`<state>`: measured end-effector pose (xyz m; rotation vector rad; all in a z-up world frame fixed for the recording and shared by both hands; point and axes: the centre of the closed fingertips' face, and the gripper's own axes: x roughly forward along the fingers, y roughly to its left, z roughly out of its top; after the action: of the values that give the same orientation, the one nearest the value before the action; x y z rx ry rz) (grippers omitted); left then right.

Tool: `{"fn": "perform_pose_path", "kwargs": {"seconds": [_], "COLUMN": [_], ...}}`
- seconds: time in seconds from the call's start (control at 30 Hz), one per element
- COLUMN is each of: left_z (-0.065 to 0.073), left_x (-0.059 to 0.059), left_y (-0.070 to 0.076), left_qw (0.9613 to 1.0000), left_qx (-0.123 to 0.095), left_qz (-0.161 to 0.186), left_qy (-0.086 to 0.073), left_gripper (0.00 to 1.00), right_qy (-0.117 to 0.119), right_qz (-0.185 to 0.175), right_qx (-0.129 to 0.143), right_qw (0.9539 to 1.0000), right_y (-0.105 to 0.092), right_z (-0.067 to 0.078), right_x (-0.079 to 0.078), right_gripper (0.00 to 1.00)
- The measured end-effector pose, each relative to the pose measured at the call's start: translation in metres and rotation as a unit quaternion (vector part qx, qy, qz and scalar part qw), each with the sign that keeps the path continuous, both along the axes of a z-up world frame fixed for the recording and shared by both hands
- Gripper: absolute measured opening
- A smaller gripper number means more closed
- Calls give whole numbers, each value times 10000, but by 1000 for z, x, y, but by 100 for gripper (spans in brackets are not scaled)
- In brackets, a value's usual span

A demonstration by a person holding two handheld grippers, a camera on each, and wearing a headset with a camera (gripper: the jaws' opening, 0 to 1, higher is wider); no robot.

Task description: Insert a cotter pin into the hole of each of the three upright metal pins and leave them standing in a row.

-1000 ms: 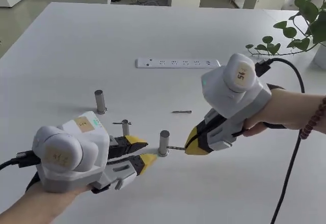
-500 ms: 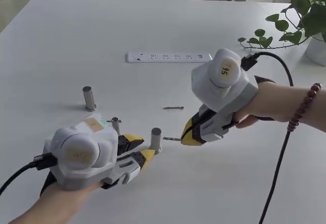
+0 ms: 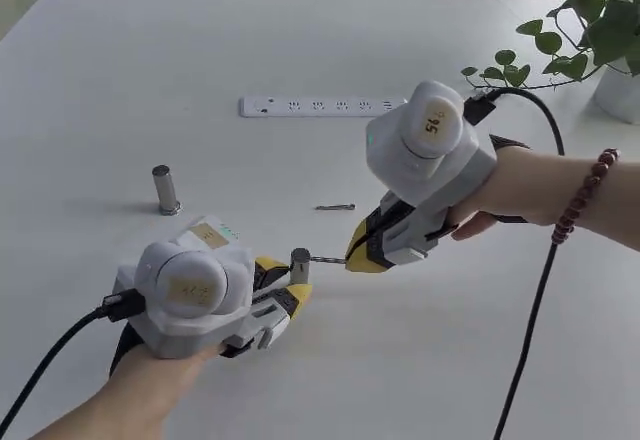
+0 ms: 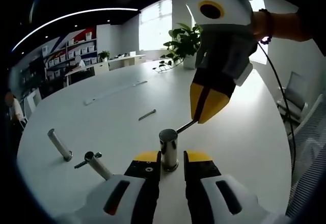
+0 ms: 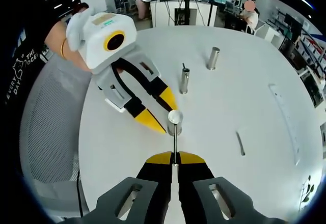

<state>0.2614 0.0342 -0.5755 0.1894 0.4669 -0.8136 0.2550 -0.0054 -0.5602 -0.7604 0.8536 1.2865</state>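
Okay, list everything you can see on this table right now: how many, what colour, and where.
Metal pins: three, silver, upright; one bare at far left, one already pinned, one between the left jaws.
Cotter pins: three, dark; one loose mid-table, one through the pinned one, one in the right jaws.
Power strip: one, white, far side.
Plant: one, green, far right.
Table: one, white.
Left gripper: white, yellow tips, gripping the near pin.
Right gripper: same colours, gripping a cotter pin.
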Motion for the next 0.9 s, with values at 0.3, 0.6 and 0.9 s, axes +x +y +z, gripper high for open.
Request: {"fn": "perform_pose_path", "kwargs": {"seconds": [0.3, 0.6, 0.9], "left_z": [-1, -3, -8], "left_x": [5, 6, 6], "left_y": [-1, 0, 0], "left_qw": [10000, 9999, 9997], "left_qx": [-15, -30, -73], "left_qz": [53, 137, 218], "left_qy": [27, 19, 77], "left_gripper": [13, 12, 11], "right_qy": [-18, -79, -105], "right_qz": [104, 199, 221], "right_qx": [-22, -48, -74], "right_qw": [9999, 9998, 9997], "right_y": [5, 15, 23], "right_z": [-1, 1, 1], "right_x": [0, -5, -5], "right_gripper": [0, 0, 0]}}
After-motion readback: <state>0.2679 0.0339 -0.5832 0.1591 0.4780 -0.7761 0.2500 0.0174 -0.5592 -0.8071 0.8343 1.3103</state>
